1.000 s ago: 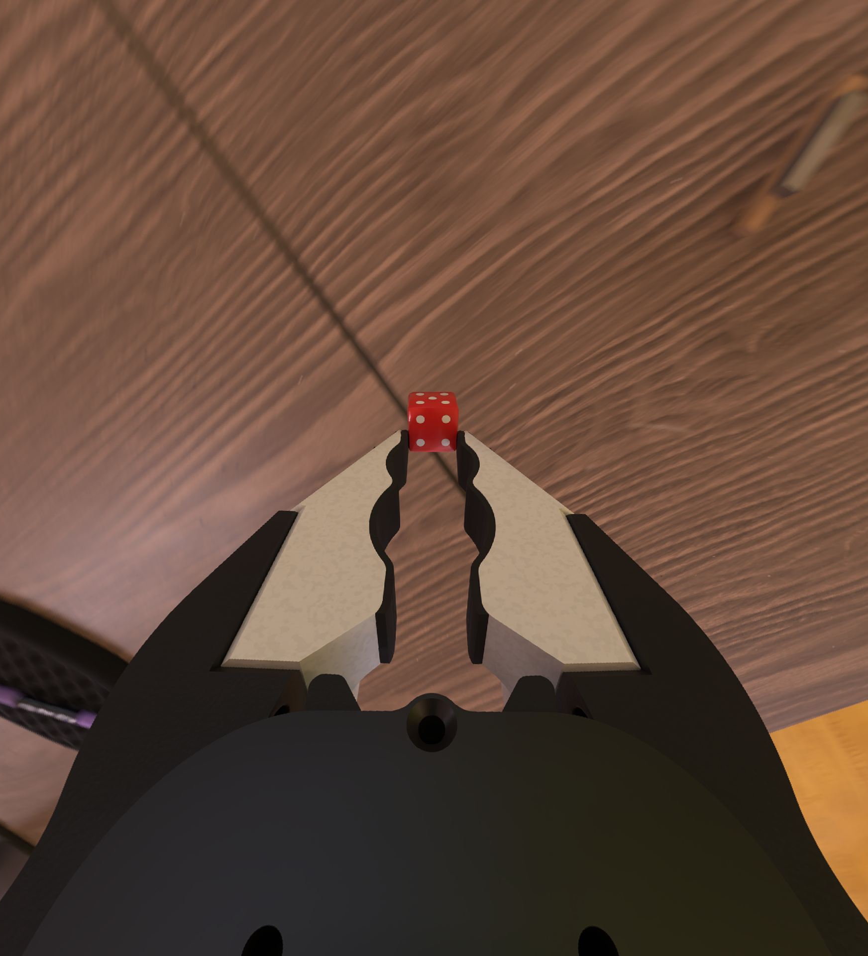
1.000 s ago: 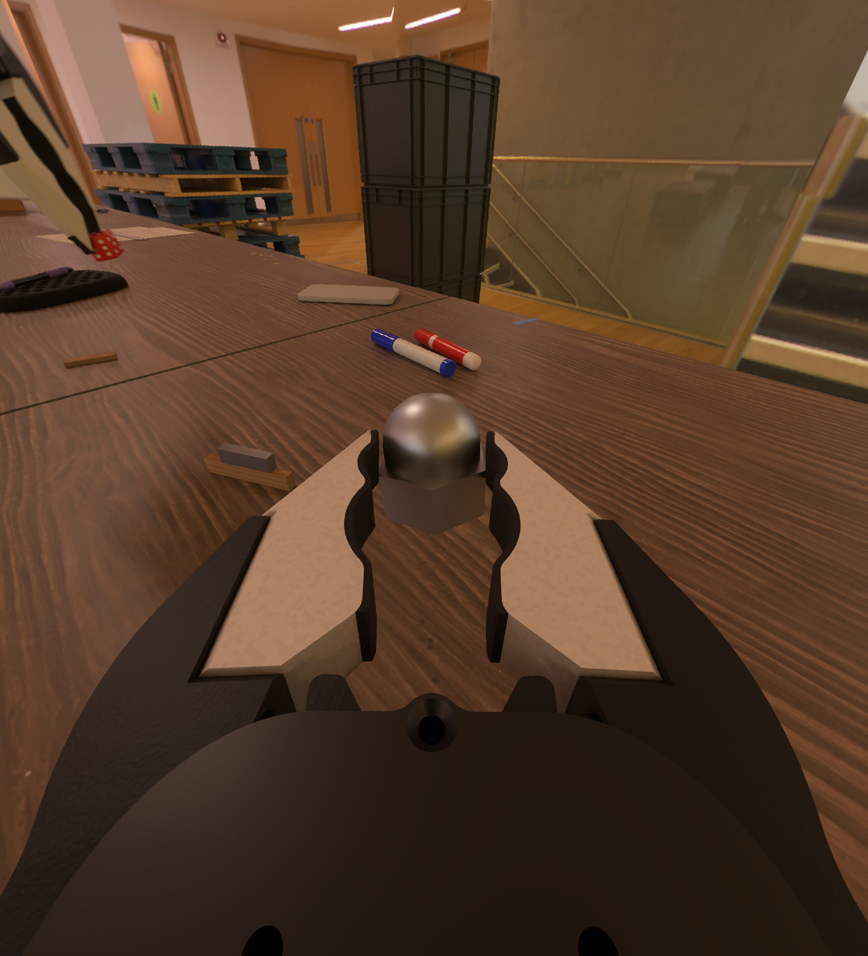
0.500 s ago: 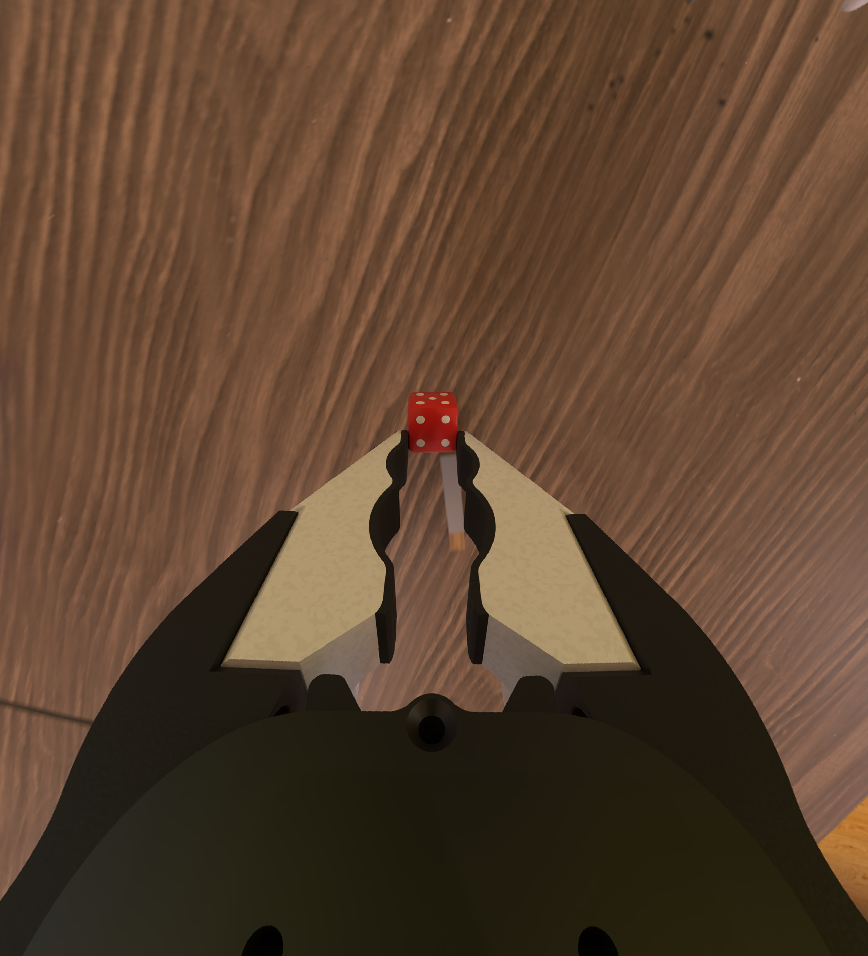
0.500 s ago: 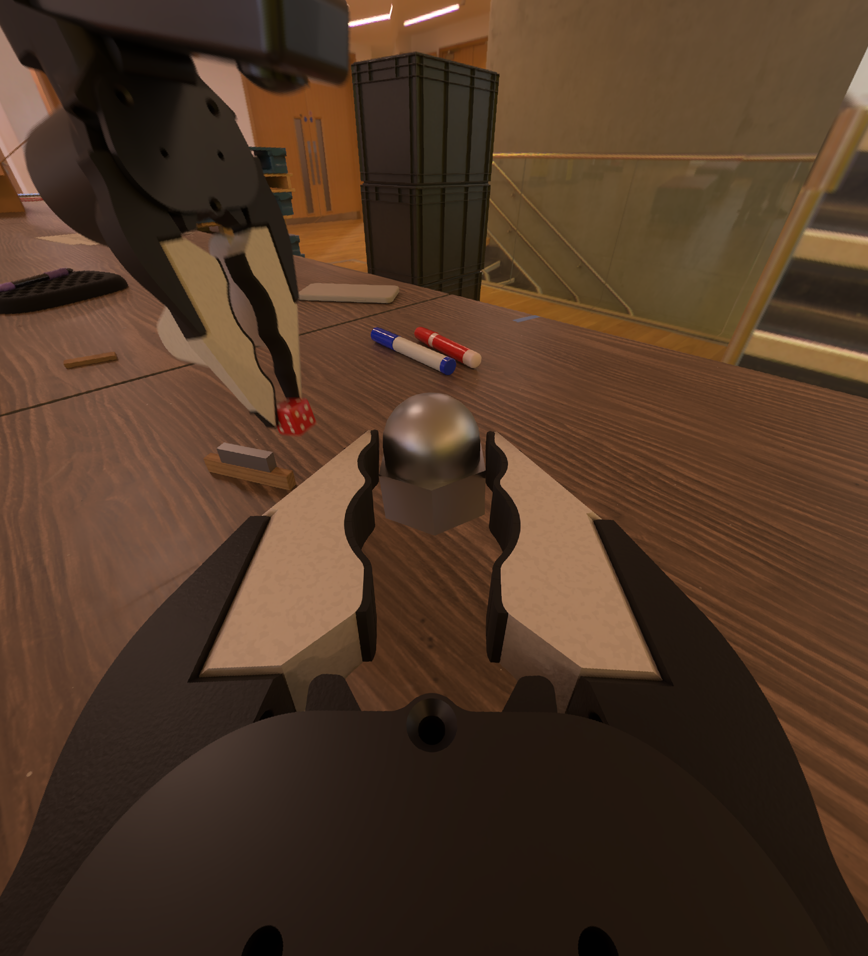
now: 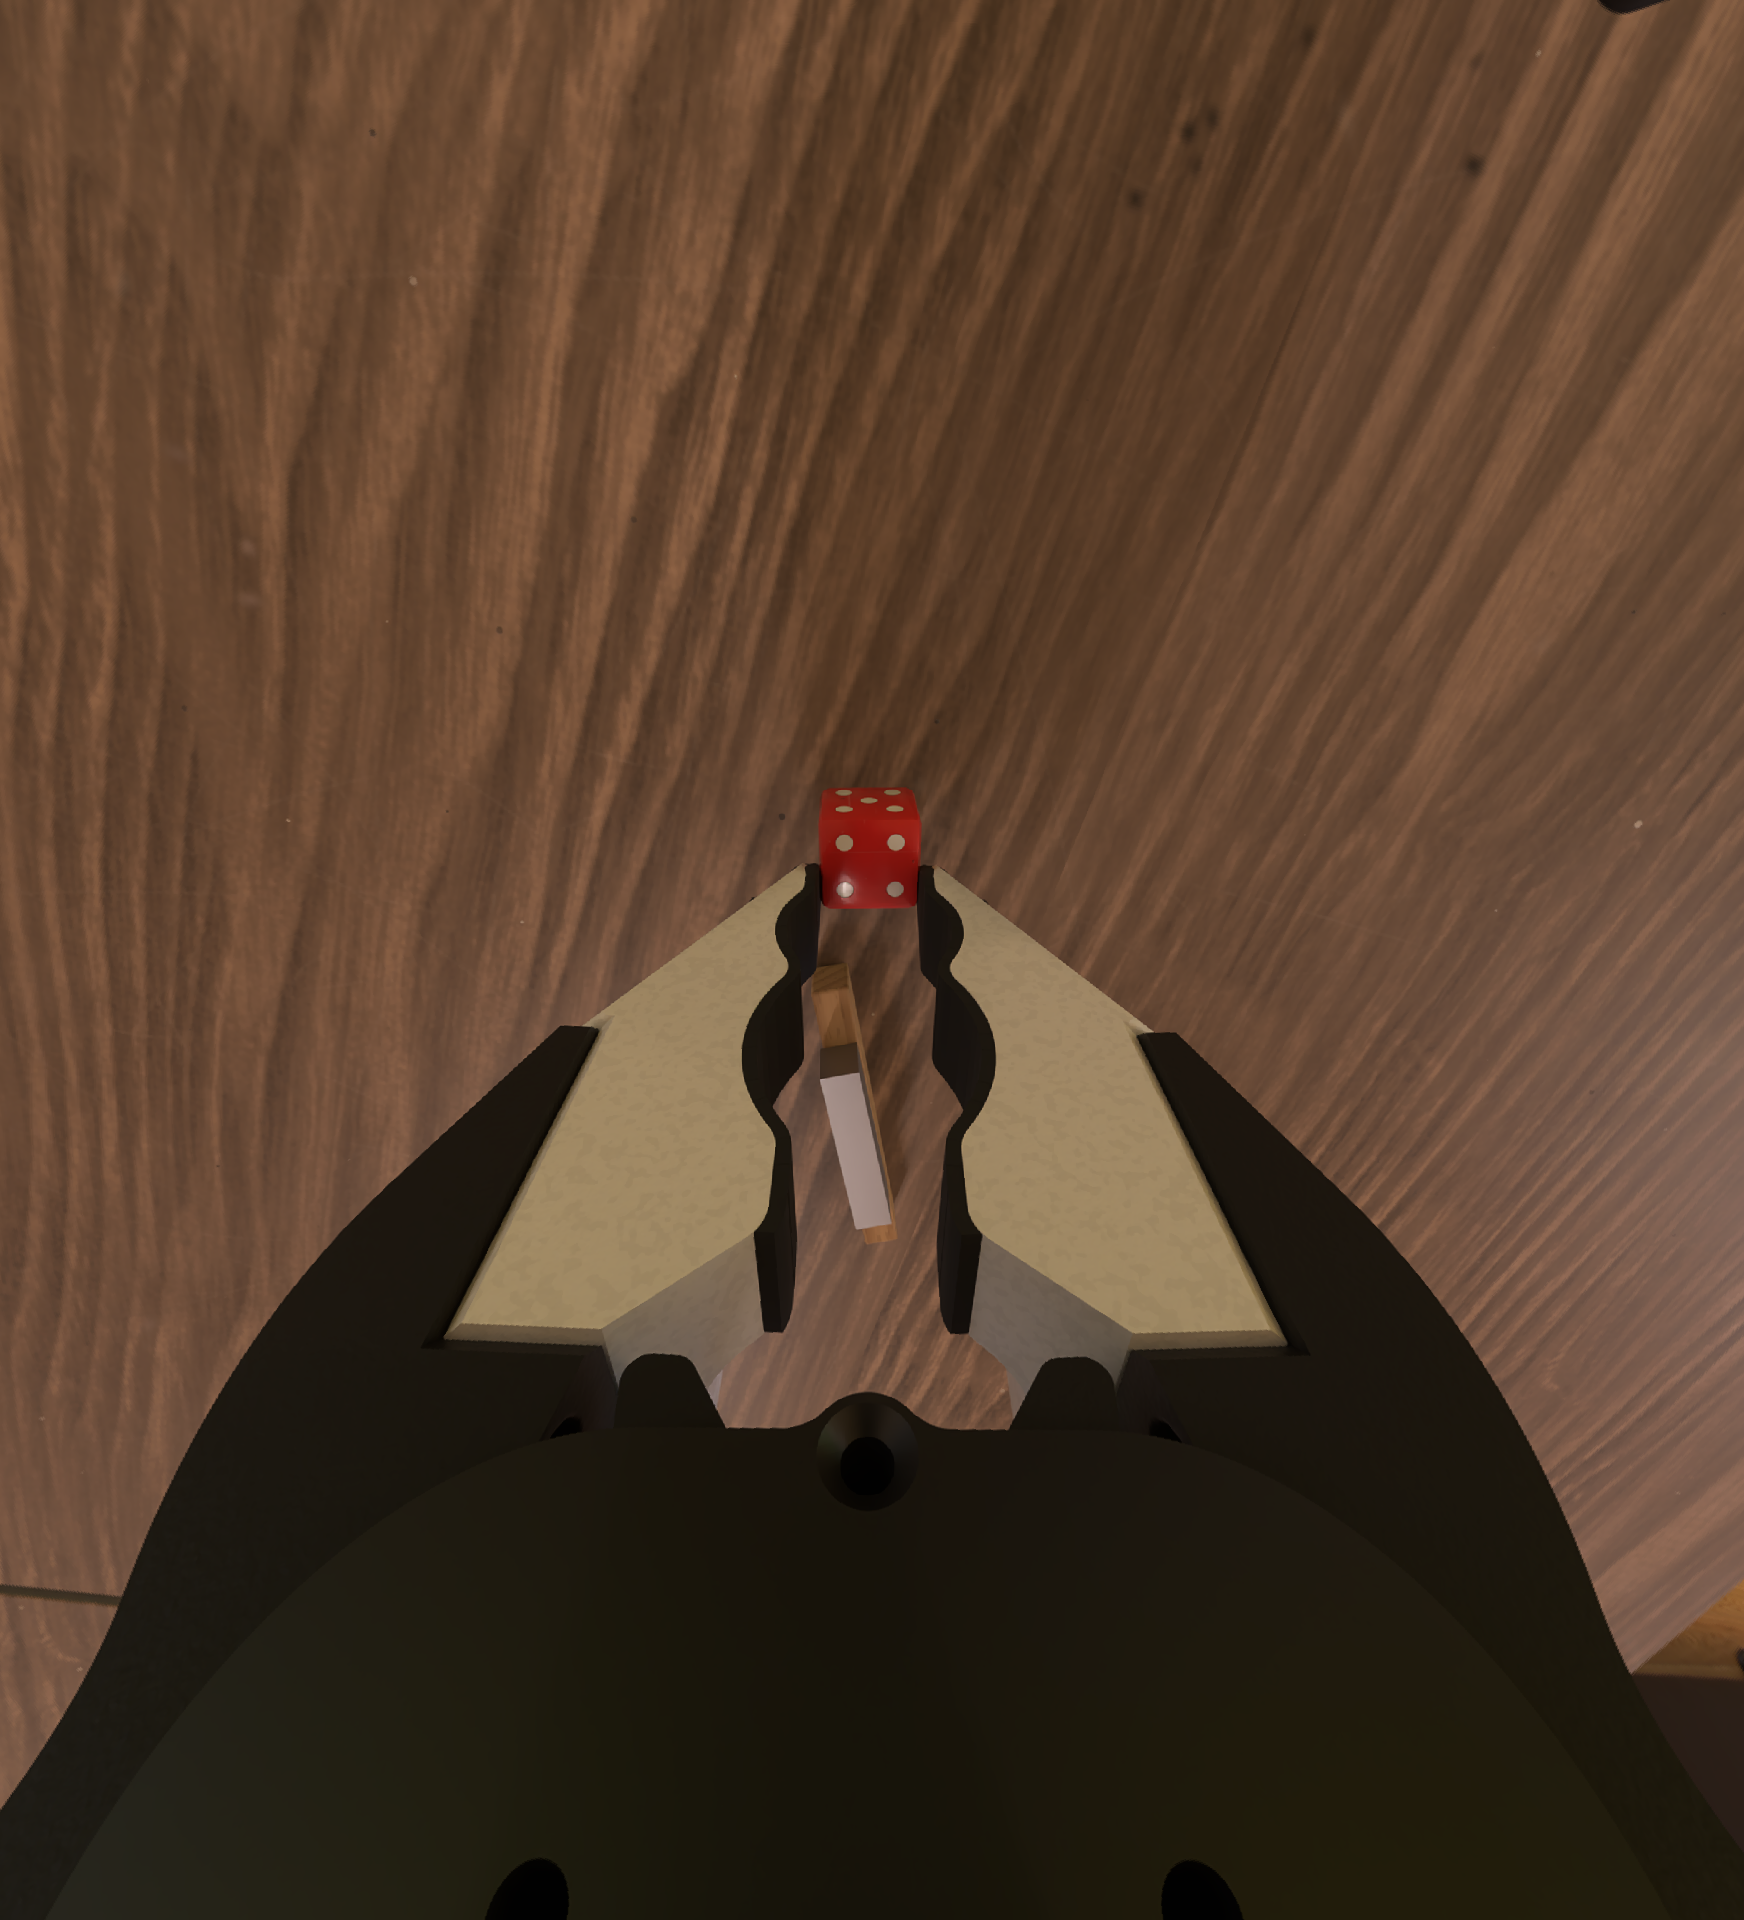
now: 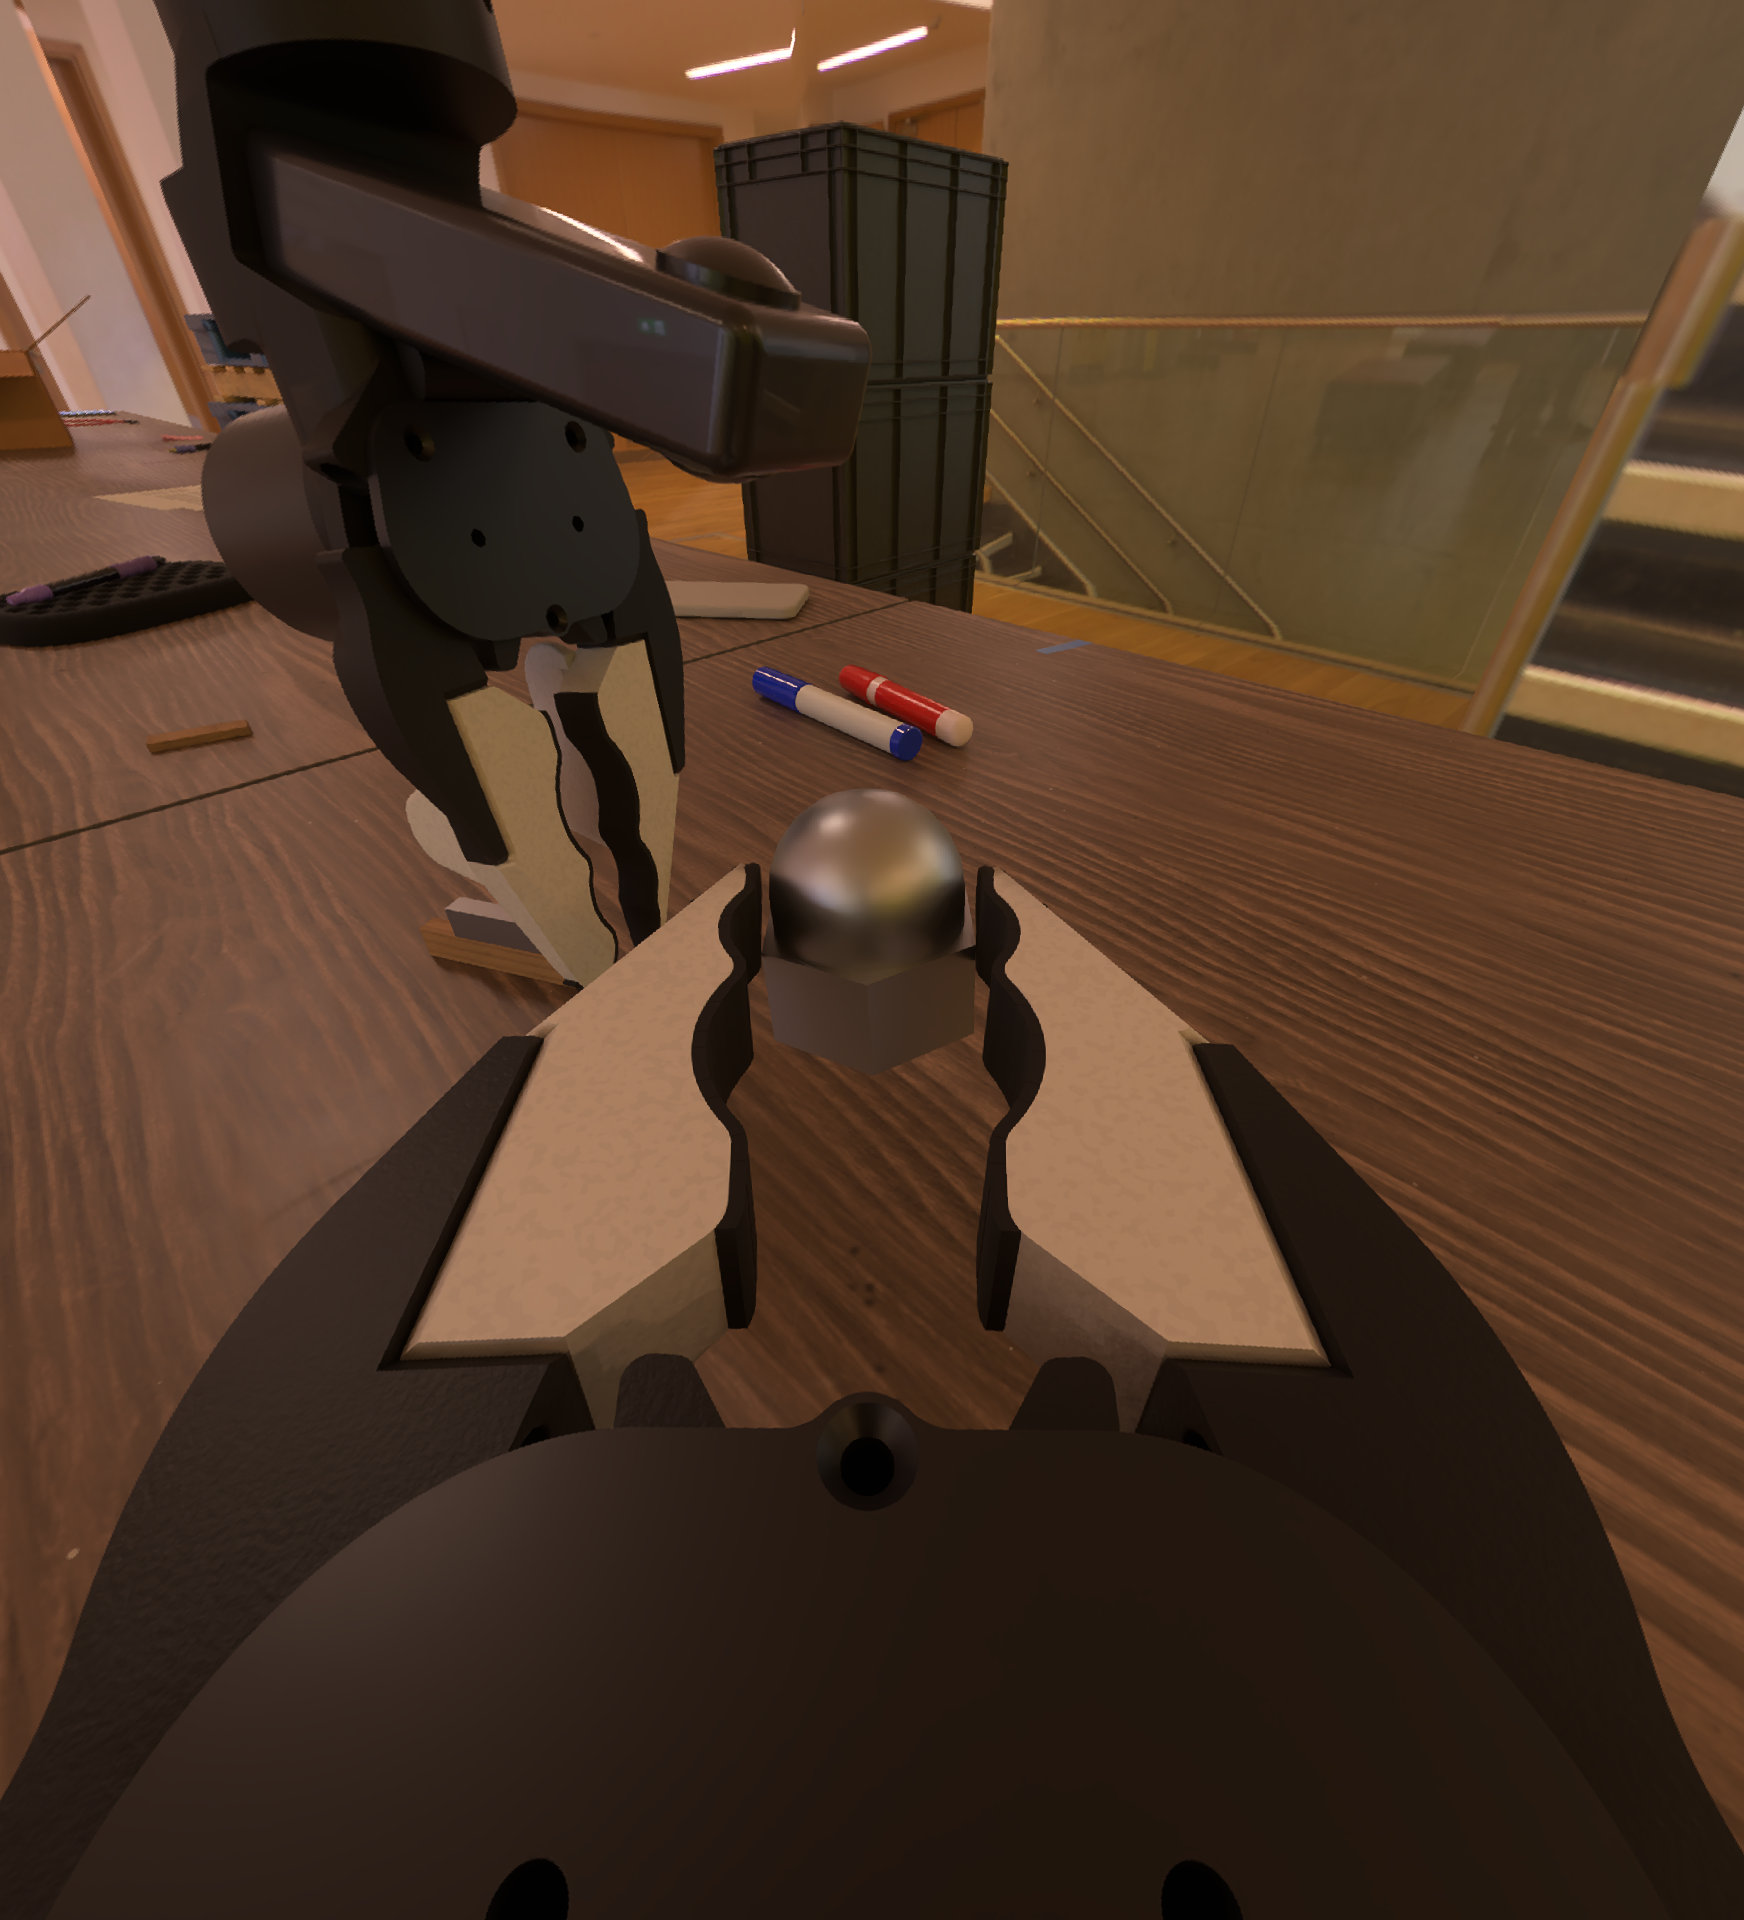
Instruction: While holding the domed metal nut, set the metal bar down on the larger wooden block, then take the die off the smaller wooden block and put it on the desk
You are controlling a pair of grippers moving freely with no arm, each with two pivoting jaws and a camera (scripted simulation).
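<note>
My left gripper [image 5: 868, 883] is shut on the red die [image 5: 868, 860] and points down at the desk [image 5: 1263, 520]. Just behind the die lies the larger wooden block [image 5: 835, 1010] with the grey metal bar [image 5: 855, 1148] on it. In the right wrist view the left gripper [image 6: 613, 925] stands low over that block [image 6: 468, 951] and bar [image 6: 478, 920]; the die is hidden there. My right gripper [image 6: 868, 894] is shut on the domed metal nut [image 6: 863, 997], held just above the desk. The smaller wooden block [image 6: 200, 737] lies bare at the far left.
A blue marker [image 6: 837, 712] and a red marker [image 6: 904, 704] lie beyond the nut. A white eraser [image 6: 754, 600] and a black mesh tray [image 6: 99, 597] sit farther back. Black crates [image 6: 863, 364] stand past the desk's far edge.
My left gripper carried the die from the far left of the desk toward the right gripper and came down beside the larger block. The right gripper and nut have not moved.
</note>
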